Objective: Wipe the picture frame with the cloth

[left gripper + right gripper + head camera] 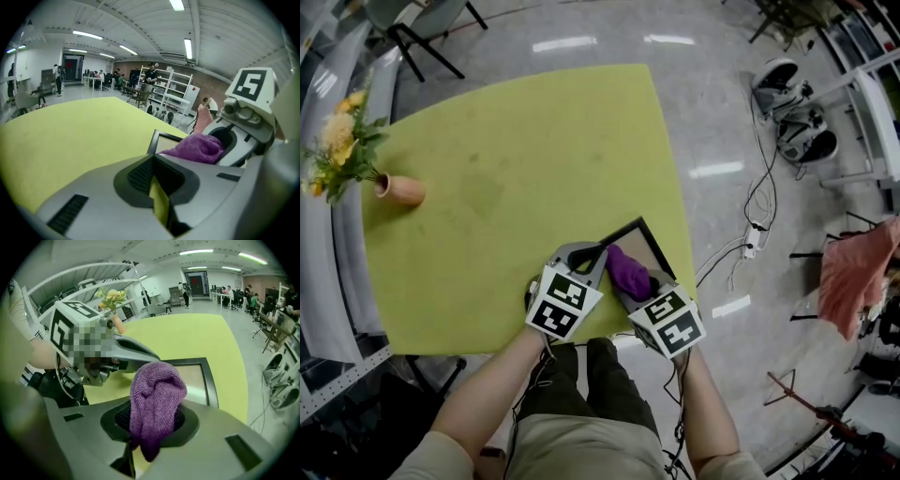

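A black picture frame (649,244) lies flat on the green table (506,187), near its front right corner. My right gripper (632,281) is shut on a purple cloth (625,269), and the cloth bunches up over the frame's near edge. In the right gripper view the cloth (154,397) sticks up from the jaws, with the frame (199,376) just beyond. My left gripper (584,255) rests at the frame's left corner, jaws shut, with only a thin slit and nothing seen between them. From the left gripper view the frame (165,141) and the cloth (197,147) lie just ahead.
A small vase (398,190) with yellow flowers (337,145) stands at the table's left edge. The table's right edge runs close beside the frame. Cables (759,211) and a pink cloth on a rack (858,272) are on the floor side to the right.
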`<state>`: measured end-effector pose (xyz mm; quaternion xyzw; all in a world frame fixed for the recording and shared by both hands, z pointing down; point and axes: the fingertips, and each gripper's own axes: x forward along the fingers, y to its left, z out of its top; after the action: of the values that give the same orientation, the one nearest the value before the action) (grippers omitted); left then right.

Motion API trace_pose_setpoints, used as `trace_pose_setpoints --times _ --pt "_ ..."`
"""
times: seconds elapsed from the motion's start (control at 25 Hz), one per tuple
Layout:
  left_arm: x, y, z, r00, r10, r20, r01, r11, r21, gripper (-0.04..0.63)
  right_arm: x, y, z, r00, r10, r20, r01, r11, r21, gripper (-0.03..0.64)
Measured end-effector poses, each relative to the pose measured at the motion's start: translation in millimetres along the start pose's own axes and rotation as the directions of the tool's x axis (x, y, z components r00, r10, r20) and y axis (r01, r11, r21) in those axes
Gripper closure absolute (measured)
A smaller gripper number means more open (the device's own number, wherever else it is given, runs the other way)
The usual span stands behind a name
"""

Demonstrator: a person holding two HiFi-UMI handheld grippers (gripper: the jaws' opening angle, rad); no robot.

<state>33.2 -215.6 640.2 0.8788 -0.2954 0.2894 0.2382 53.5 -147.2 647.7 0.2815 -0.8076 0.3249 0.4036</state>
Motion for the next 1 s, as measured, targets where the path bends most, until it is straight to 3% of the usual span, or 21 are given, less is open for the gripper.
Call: trace_pose_setpoints --times 0.32,0.48,0.64,0.72,0.84,0.92,1.0 --pt "0.1 2.0 -2.1 0.999 0.032 -0.002 -0.032 0.999 0.030 0.589 -20.2 29.5 -48.9 0.996 0.050 -0.073 -0.053 0.998 -0.028 0.525" --pt "1.0 2.4 -5.0 0.999 0.033 -0.010 -0.033 0.999 0.004 0.589 -30.5 44.7 -88.5 0.990 0.070 -0.119 -0.066 0.997 0.039 0.525" --pt "2.5 3.7 -6.2 0.999 0.046 0.002 -0.046 0.999 0.005 0.589 -50.9 53.0 -102.8 0.994 0.068 -0.081 -0.059 0.992 0.110 0.525" --pt "-2.0 0.5 -10.7 0.998 0.043 -0.035 -0.042 0.999 0.014 0.589 -64.3 53.3 -104.7 0.997 0.047 -0.053 -0.040 0.991 0.130 0.525" --pt "-16.5 -11.1 -14.3 0.993 0.037 -0.116 -0.023 0.993 0.119 0.589 -91.5 47.8 -99.5 1.000 0.001 0.023 -0.005 0.984 0.177 0.525" --pt "-29.9 -16.3 -5.5 0.993 0.045 -0.110 -0.028 0.987 0.159 0.589 -112.1 43.0 -90.9 0.996 -0.025 0.090 0.006 0.979 0.205 0.525" --pt "-48.6 -19.4 8.3 0.996 0.046 -0.077 -0.035 0.991 0.128 0.589 -133.5 43.4 -76.1 0.985 -0.022 0.172 -0.018 0.974 0.228 0.525"
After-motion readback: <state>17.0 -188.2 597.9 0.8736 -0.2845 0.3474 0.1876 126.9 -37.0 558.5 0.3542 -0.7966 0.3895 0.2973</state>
